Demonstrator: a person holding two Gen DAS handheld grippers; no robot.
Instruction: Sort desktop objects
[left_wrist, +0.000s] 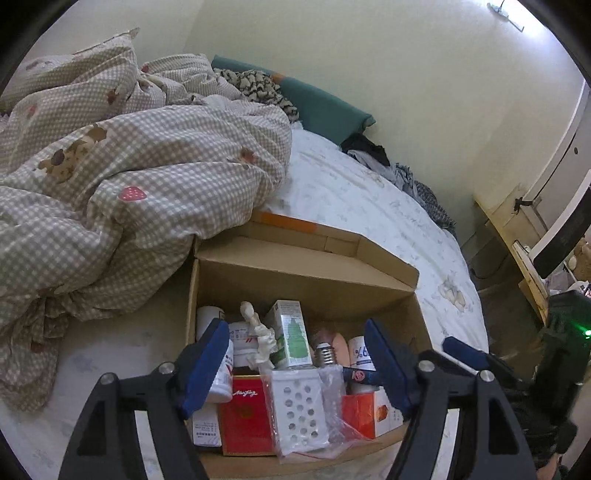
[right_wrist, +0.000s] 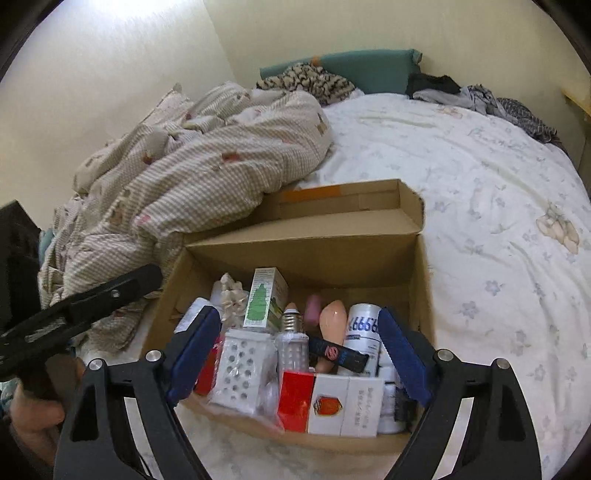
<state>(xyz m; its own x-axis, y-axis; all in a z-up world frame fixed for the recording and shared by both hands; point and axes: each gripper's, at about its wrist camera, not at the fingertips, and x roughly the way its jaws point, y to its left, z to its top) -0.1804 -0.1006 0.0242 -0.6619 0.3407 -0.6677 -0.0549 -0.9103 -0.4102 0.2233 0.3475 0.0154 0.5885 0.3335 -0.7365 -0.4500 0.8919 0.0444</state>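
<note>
Desktop objects are packed upright in an open brown cardboard box (right_wrist: 417, 266) on the bed (right_wrist: 480, 206), likely so each can be picked out singly: a white perforated box (right_wrist: 242, 365), a screw-base bulb (right_wrist: 293, 332), a green-and-white carton (right_wrist: 264, 301), a white cylindrical bottle (right_wrist: 364, 328). Both the left gripper (left_wrist: 295, 365) and the right gripper (right_wrist: 295, 354) are held above the box, fingers spread wide, nothing grasped.
</note>
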